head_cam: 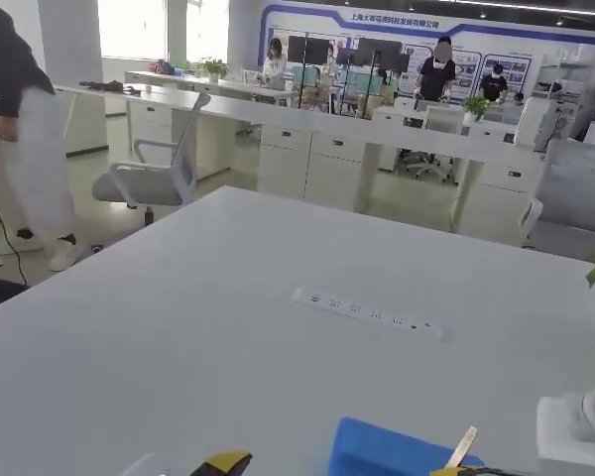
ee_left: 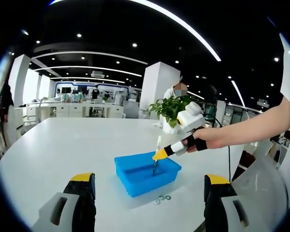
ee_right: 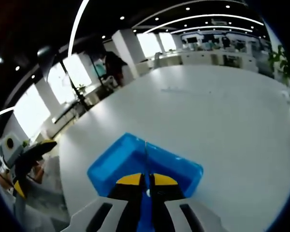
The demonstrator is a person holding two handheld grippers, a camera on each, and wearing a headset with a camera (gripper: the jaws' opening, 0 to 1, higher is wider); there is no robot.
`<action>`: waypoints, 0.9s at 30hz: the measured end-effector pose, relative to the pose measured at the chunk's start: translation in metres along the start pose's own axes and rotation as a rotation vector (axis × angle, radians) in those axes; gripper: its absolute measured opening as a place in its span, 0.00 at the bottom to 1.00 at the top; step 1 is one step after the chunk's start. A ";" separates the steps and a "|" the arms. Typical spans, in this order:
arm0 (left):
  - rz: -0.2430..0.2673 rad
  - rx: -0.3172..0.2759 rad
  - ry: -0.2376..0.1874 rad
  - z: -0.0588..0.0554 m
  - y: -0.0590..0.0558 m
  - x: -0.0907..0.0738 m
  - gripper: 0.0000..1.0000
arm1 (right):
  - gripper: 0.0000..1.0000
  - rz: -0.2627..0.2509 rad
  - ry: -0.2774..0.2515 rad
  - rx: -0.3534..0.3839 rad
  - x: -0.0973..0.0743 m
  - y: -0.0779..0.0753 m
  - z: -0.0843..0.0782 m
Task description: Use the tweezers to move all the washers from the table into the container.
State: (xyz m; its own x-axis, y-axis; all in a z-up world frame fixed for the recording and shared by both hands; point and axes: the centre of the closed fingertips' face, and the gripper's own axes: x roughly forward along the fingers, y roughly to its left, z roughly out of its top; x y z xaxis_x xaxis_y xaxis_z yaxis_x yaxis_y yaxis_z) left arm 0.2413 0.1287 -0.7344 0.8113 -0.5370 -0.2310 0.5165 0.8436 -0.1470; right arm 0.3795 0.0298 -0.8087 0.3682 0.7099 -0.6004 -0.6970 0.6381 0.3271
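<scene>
A white table [head_cam: 178, 327] spreads across the lower frame in the head view, with a power strip [head_cam: 367, 312] at centre. Upper left, there are bright windows [head_cam: 129, 25] and a white chair [head_cam: 154, 178] on pale floor [head_cam: 228, 164]. A row of white desks [head_cam: 377, 134] runs along the top, with a blue wall board [head_cam: 426, 25] behind. In the left gripper view, light strips [ee_left: 183, 29] arc overhead, with a white pillar [ee_left: 157, 89] and a plant [ee_left: 171, 108] at centre.

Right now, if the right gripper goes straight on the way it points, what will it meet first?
The blue container: the right gripper, jaws shut on the tweezers, points down into it, and the left gripper view shows the tweezers' tip inside. Probably its floor first; depth is unclear.
</scene>
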 end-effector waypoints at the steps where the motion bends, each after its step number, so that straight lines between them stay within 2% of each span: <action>1: 0.000 0.000 0.000 0.000 0.000 0.000 0.95 | 0.03 -0.001 0.001 -0.003 0.000 -0.001 0.000; 11: -0.007 -0.001 -0.002 0.001 -0.002 0.000 0.95 | 0.03 -0.013 0.026 -0.071 0.003 0.001 -0.007; 17: -0.007 0.002 0.003 0.000 -0.002 0.001 0.95 | 0.04 -0.025 0.006 -0.126 0.001 0.002 -0.007; 21: -0.006 0.001 0.002 0.000 -0.001 0.000 0.95 | 0.04 -0.019 -0.037 -0.095 -0.007 0.002 -0.003; 27: -0.010 0.005 0.008 -0.001 -0.002 0.000 0.95 | 0.04 -0.020 -0.097 -0.084 -0.025 0.016 0.004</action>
State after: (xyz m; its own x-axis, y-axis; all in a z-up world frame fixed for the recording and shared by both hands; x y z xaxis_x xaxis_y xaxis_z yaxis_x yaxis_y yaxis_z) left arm 0.2400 0.1264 -0.7355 0.8040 -0.5451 -0.2376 0.5258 0.8383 -0.1440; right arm 0.3613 0.0238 -0.7855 0.4372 0.7253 -0.5318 -0.7366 0.6281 0.2510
